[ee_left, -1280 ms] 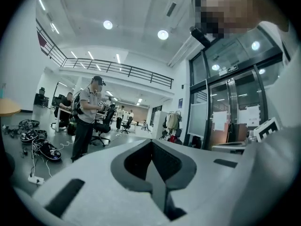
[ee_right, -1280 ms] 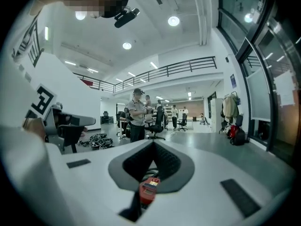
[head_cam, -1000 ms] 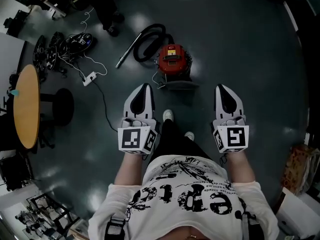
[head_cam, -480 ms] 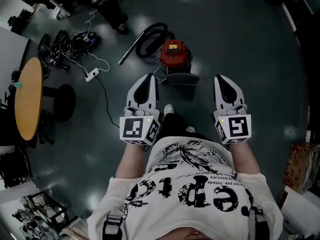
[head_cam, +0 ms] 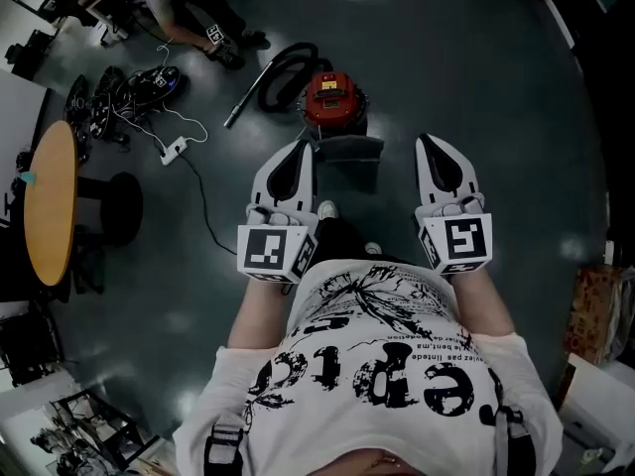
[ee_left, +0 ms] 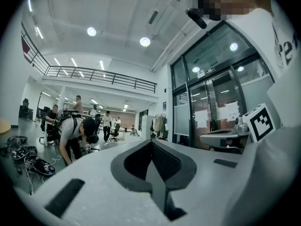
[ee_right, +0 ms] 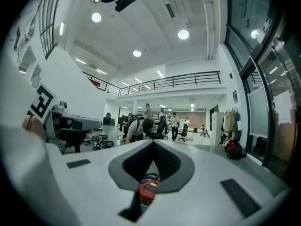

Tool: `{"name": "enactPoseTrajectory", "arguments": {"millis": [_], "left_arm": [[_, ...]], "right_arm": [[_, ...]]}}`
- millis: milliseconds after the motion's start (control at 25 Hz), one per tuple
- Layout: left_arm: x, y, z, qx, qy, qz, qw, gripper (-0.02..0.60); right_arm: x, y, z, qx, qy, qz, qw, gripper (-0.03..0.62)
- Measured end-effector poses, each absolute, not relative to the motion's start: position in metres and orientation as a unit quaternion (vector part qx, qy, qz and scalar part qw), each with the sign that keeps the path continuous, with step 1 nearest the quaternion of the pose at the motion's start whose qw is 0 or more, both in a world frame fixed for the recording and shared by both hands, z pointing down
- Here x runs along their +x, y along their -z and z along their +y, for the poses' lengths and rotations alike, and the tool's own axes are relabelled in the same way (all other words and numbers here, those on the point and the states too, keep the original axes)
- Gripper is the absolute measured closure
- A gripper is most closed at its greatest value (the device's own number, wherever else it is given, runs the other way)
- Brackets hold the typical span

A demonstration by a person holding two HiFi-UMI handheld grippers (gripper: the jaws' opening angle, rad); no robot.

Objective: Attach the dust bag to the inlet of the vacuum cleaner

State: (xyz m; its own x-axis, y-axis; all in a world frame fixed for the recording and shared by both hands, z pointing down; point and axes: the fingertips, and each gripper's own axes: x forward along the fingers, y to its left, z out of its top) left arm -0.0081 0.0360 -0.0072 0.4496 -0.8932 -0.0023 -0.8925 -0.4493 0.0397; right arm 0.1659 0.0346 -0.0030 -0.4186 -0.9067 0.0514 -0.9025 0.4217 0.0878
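Observation:
A red vacuum cleaner point(head_cam: 330, 102) stands on the dark floor, with its black hose point(head_cam: 283, 72) coiled to its left. A flat grey bag-like piece point(head_cam: 347, 150) lies against its near side. My left gripper point(head_cam: 303, 147) and right gripper point(head_cam: 428, 141) point level toward it, one on each side, both short of it. Each is shut with nothing between its jaws. In the right gripper view the red vacuum point(ee_right: 148, 190) shows low through the gap behind the closed tips point(ee_right: 153, 142). The left gripper view has its closed tips point(ee_left: 151, 141) facing the hall.
A round wooden table point(head_cam: 50, 211) and a black stool point(head_cam: 114, 209) stand at the left. A white power strip point(head_cam: 177, 150) with its cable and a heap of gear point(head_cam: 119, 92) lie beyond. A person point(head_cam: 174, 8) crouches at the top left. Boxes point(head_cam: 595, 315) sit at the right.
Both grippers have drawn nearer to the vacuum as the wearer stepped forward. A crouching person has come into view at the top left.

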Motion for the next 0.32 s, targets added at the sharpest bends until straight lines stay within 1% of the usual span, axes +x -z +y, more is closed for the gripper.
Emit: {"name": "enactPoseTrajectory", "arguments": {"millis": [160,320], "left_arm": [[0.004,0.003,0.042,0.858,-0.002,-0.514,-0.006,0.577],[0.003,-0.004,0.046,0.855,0.005,-0.519,0.011,0.577]], "right_arm": [[0.168,0.001,0.039,0.539,0.023,-0.841,0.045,0.592],[0.172,-0.004,0.045,0.541,0.023,-0.84,0.048,0.592]]}}
